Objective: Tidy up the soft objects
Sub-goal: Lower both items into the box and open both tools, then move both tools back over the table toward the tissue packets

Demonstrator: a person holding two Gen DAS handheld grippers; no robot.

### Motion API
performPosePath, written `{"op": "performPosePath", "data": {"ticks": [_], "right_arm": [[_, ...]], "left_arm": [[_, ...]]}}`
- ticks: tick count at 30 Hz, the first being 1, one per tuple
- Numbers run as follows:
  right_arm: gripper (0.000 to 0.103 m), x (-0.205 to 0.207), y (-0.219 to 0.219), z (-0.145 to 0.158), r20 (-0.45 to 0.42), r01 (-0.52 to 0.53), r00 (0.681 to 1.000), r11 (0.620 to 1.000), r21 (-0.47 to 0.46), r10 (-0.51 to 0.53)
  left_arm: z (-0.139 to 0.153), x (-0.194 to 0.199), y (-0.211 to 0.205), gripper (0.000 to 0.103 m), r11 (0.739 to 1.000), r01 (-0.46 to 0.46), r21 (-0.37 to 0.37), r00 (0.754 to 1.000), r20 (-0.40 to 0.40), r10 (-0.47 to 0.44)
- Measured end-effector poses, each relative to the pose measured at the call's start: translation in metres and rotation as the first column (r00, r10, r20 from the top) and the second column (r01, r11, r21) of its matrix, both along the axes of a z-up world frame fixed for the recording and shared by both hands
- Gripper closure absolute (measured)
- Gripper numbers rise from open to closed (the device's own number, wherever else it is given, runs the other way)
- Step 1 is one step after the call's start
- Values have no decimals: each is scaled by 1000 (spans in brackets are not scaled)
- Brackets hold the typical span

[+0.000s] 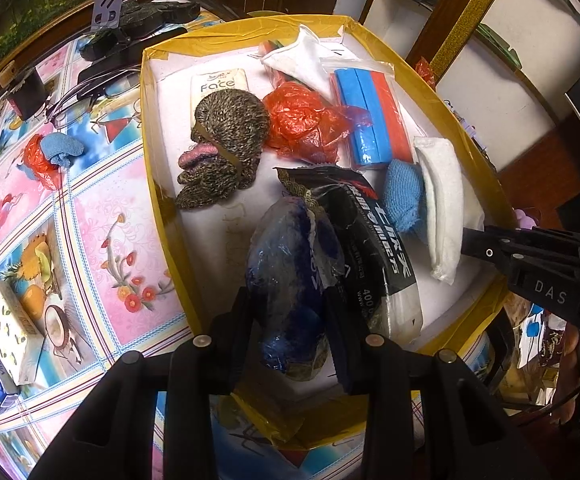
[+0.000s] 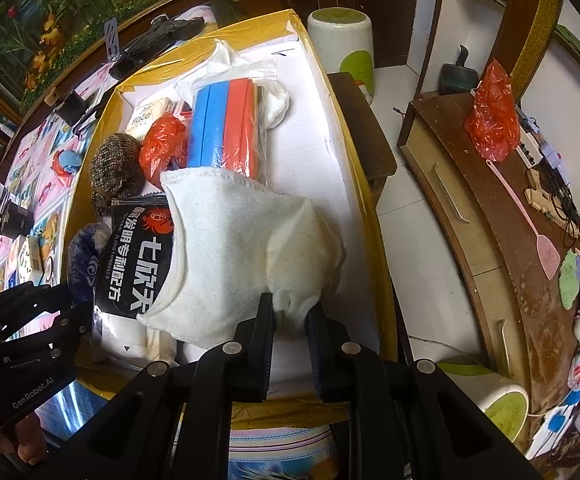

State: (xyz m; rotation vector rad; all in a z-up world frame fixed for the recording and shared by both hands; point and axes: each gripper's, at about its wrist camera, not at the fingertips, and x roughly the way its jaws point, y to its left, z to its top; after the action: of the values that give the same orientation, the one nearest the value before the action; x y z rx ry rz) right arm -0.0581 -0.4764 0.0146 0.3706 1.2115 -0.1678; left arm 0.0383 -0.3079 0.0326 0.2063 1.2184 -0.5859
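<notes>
A yellow-rimmed box (image 1: pixel 169 208) with a white floor holds soft things: a brown knitted hat (image 1: pixel 225 144), an orange plastic bag (image 1: pixel 306 124), blue and red sponges in a clear bag (image 1: pixel 370 116), a blue cloth (image 1: pixel 404 196) and a black snack packet (image 1: pixel 374 240). My left gripper (image 1: pixel 290 320) is shut on a blue bundle in clear plastic (image 1: pixel 290 280) over the box's near end. My right gripper (image 2: pixel 292 320) is shut on a white towel (image 2: pixel 241 240) that lies over the black packet (image 2: pixel 141 256); the towel also shows in the left wrist view (image 1: pixel 442 200).
On the flowered tablecloth (image 1: pixel 109 220) left of the box lie a blue cloth with an orange bag (image 1: pixel 49 152), glasses (image 1: pixel 89 100) and tissue packs (image 1: pixel 9 332). Right of the box stand a white stool (image 2: pixel 342 40) and a wooden cabinet (image 2: pixel 490 220) with an orange bag (image 2: pixel 492 120).
</notes>
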Motion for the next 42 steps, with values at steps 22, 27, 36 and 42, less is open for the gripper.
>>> {"op": "performPosePath", "data": {"ticks": [22,27,36,42], "right_arm": [[62,-20,-18,55,123,47,991,999,10,-48],[62,-21,-16,66,176,58,982,998,30,-62],[62,-9,7,72,197,9,980,999,39,-17],[60,5,32,75,204,-62,978,997,39,53]], "left_arm": [[23,-10,15,47,998,-34,-52,999,28,36],[31,-13,23,40,997,-50,-52,997,57,52],[39,-16,49,39,991,-110,-70,991,72,115],[43,-17,74,39,982,-173,-73,981,76,178]]}}
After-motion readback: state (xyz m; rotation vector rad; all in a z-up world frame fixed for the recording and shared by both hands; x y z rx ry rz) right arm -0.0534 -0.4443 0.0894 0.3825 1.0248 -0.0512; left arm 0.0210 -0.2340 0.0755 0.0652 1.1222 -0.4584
